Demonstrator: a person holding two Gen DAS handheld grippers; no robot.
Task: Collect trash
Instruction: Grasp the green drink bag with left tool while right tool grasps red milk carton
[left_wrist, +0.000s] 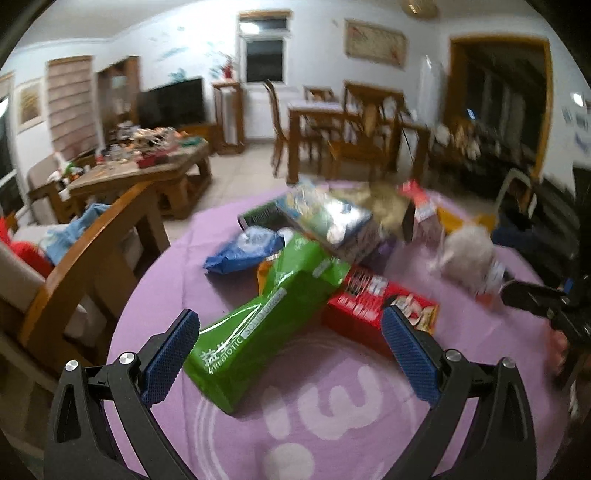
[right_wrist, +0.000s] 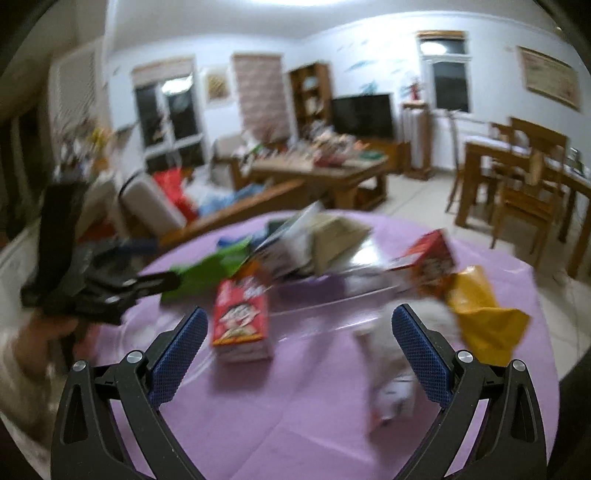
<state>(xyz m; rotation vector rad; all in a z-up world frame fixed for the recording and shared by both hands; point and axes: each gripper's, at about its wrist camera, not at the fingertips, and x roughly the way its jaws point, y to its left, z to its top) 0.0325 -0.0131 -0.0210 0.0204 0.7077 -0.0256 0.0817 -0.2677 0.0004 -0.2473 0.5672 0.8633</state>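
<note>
We judge the collecting to be barely begun — the trash sits in a loose heap on the purple-covered bench (left_wrist: 166, 280), and neither claw holds any of it. Our left claw (left_wrist: 290, 356) is spread wide, its blue pads either side of the near end of a green drink-powder pouch (left_wrist: 266, 325) that lies flat and slants away from us; whether the pads touch it we cannot tell. Just beside the pouch lies a red snack box (left_wrist: 365, 310), and behind it a blue crinkled bag (left_wrist: 243, 254), a shiny printed box (left_wrist: 332, 221) and a pale crumpled wad (left_wrist: 467, 254). Our right claw (right_wrist: 299, 354) is likewise spread wide and empty, hovering over the bench with the red box (right_wrist: 240, 321) a little ahead of its left pad and a blurred white wrapper (right_wrist: 388, 354) near its right one; a yellow packet (right_wrist: 484, 317) and a tilted red carton (right_wrist: 428, 258) lie beyond. We see no bin or sack in either view, so where the trash is meant to go stays unknown. Everything visible is left to gather — the green pouch looks the likeliest first pick.
</note>
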